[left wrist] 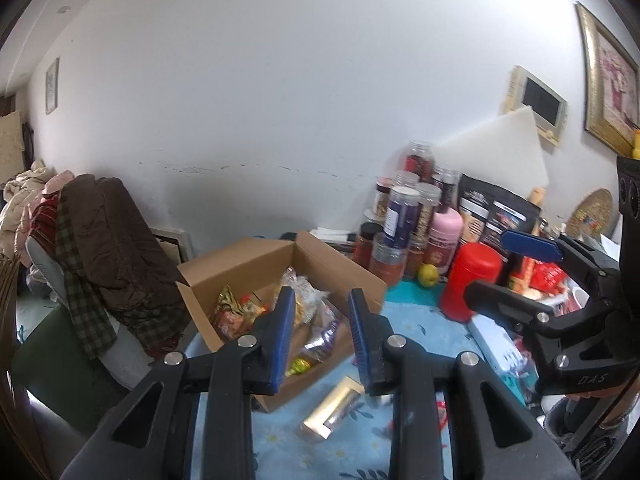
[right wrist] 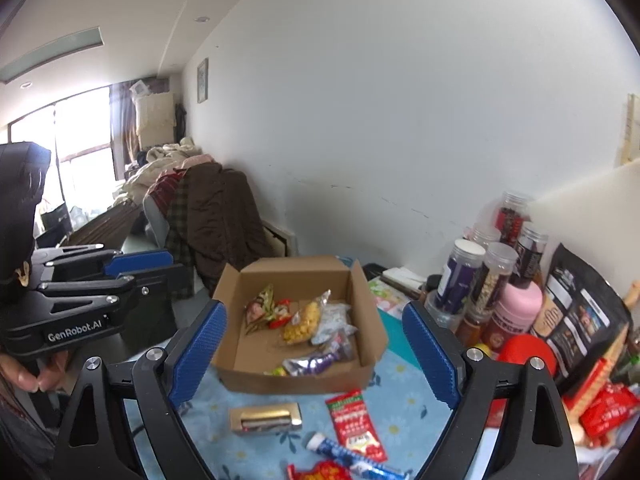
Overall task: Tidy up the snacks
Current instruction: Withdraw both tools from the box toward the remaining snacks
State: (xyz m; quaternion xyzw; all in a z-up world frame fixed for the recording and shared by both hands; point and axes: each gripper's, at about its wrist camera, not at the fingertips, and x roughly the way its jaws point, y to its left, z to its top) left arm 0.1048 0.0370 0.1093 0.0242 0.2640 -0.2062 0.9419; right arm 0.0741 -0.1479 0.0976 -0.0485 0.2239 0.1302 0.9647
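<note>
Tools tilt down toward the box (right wrist: 362,300): left (left wrist: 322,320) closed empty, right (right wrist: 312,344) spread wide.

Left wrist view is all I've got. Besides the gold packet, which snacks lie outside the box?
Observer: A red sachet lies in front of the box, right of the gold packet.
Operator: Anything nearer than that?
Observer: Yes, a blue-and-white tube lies nearer the camera, by the sachet's near end.
Operator: Is the right gripper carrying anything?
Observer: No, the right gripper is open, with nothing between its fingers.
</note>
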